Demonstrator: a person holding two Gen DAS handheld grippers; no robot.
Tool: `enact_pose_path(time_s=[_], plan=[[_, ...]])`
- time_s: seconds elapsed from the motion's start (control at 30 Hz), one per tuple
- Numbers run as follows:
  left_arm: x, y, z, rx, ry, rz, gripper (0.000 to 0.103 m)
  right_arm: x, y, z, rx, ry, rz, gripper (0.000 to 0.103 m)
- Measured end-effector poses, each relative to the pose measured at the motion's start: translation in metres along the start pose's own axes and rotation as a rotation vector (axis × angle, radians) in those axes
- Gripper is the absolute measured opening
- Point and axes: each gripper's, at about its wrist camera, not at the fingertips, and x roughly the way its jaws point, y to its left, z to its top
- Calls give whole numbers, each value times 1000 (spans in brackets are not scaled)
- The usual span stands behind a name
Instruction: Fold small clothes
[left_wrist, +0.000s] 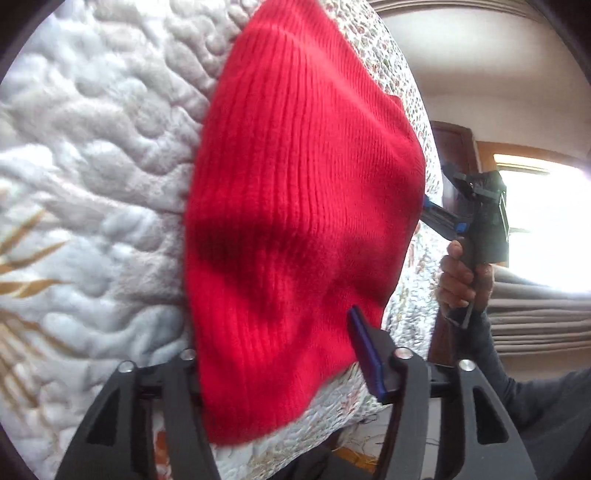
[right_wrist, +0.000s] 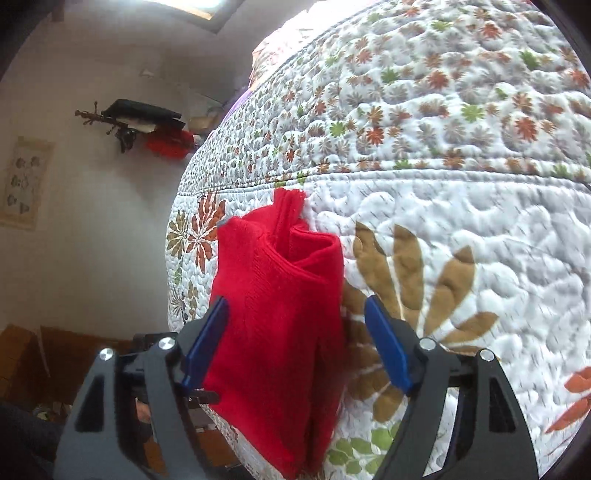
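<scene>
Quilted bed (right_wrist: 461, 155); red knit (right_wrist: 280, 317) mid-fold. Left gripper (left_wrist: 273, 365) and right gripper (right_wrist: 295, 343) both gape around it. Next: pinch an edge.

A red knitted garment (right_wrist: 280, 314) lies on the floral quilted bed (right_wrist: 443, 147).

A home bedroom: a white quilted bedspread with stitched flower patterns (right_wrist: 424, 122) covers a bed, a wall-mounted wooden coat rack (right_wrist: 122, 122) holds dark and red garments, beside a pale hanging wall chart (right_wrist: 24, 182).
</scene>
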Motion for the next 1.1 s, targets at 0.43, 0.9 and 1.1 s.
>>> enact_pose_path(time_s=[0.43, 0.9, 1.1], plan=[[-80, -25, -14, 94, -125, 9, 73, 19, 34, 5, -169, -63, -49, 12], [-53, -66, 41, 186, -64, -190, 71, 7, 37, 10, -64, -130, -13, 39], [-11, -24, 70, 60, 43, -297, 70, 75, 12, 18, -3, 45, 133, 22]])
